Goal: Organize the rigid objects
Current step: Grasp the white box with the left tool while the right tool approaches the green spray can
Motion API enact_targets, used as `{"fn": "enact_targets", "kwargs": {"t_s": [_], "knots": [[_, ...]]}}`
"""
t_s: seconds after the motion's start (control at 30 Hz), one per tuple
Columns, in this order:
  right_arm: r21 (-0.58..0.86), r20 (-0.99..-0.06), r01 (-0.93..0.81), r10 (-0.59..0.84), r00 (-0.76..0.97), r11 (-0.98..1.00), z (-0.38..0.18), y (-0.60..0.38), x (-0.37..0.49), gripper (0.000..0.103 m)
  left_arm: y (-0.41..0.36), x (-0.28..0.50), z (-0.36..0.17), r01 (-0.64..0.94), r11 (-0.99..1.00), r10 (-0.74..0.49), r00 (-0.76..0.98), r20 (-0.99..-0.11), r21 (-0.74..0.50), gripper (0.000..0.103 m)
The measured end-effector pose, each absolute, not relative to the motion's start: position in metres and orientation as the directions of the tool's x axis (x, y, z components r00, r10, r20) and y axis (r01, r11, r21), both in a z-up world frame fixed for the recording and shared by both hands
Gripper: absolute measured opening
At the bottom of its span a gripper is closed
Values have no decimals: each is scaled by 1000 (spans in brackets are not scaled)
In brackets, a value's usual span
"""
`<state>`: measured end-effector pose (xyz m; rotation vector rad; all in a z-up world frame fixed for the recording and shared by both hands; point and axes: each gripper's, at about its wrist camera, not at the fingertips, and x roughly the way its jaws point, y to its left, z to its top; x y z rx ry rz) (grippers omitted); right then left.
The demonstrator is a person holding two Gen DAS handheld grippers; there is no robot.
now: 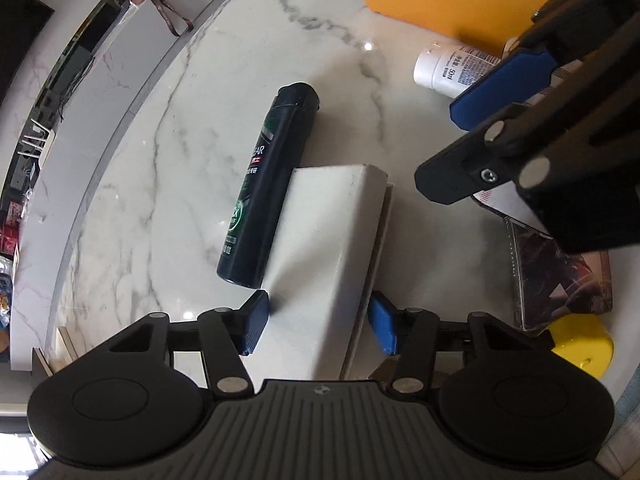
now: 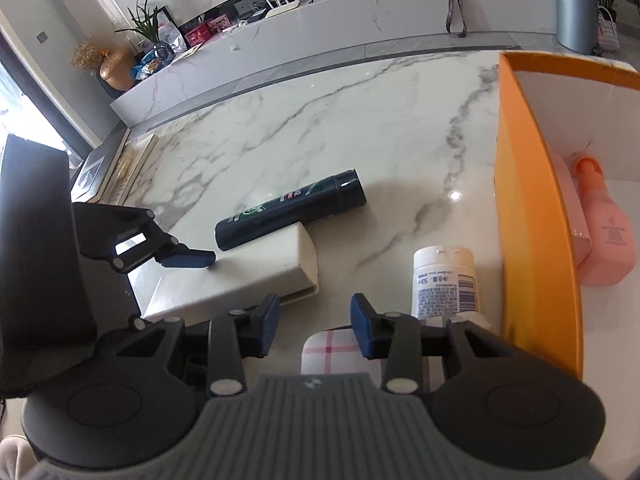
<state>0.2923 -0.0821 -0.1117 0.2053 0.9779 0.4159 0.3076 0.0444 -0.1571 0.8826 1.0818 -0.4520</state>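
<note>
A white rectangular box (image 1: 328, 248) lies on the marble table (image 1: 160, 168). My left gripper (image 1: 318, 326) straddles its near end, and both blue pads sit against its long sides. One left finger (image 2: 188, 258) shows at the edge of the white box (image 2: 248, 268) in the right wrist view. A dark shampoo bottle (image 1: 260, 184) lies along the box's left side, touching it. My right gripper (image 2: 316, 330) stands open over a pink plaid item (image 2: 332, 354), with neither pad pressing on it. A small white bottle (image 2: 442, 280) lies just right of it.
An open orange box (image 2: 524, 216) stands at the right with a pink bottle (image 2: 608, 232) inside. A dark picture card (image 1: 560, 276) and a yellow object (image 1: 584, 350) lie near the right gripper (image 1: 440, 146). Books (image 2: 120, 164) rest at the table's left edge.
</note>
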Motion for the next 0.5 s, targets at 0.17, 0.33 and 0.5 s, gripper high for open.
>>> {"fn": "enact_targets", "kwargs": {"t_s": [0.17,0.33,0.5], "knots": [[363,-758,-246,439,483,899,-111,-83,292,42,59,318,-129,659,701,-4,386,-923,273,40],[357,-765,-266,444,467,895,-111,-76,294,42,81,337,-110,608,786,-105,308,-946,110,33],[391,-764,-282,480,432,876,-115,-58,311,20,88,341,-111,602,795,-133,288,-948,71,34]]}}
